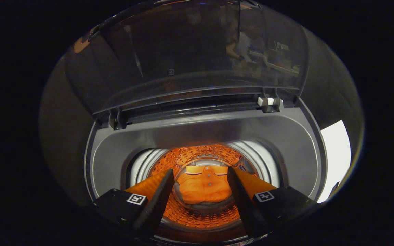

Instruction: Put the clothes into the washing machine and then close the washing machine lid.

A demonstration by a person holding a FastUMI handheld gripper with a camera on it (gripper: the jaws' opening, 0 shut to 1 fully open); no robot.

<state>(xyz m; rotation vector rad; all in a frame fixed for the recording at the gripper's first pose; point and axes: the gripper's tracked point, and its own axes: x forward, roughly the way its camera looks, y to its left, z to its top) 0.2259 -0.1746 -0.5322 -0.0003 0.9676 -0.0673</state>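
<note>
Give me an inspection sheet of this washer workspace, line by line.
Surface: grey top rim of the washing machine, bare.
Job's things: orange shirt lying at the bottom of the drum; lid raised upright behind the opening, not yet closed.
Clutter: nothing seen.
Grippers: hand-held gripper open above the drum, fingers either side of the shirt, not touching it.
Cables: nothing seen.
Surroundings: dark booth; bright white patch beside the machine.
</note>
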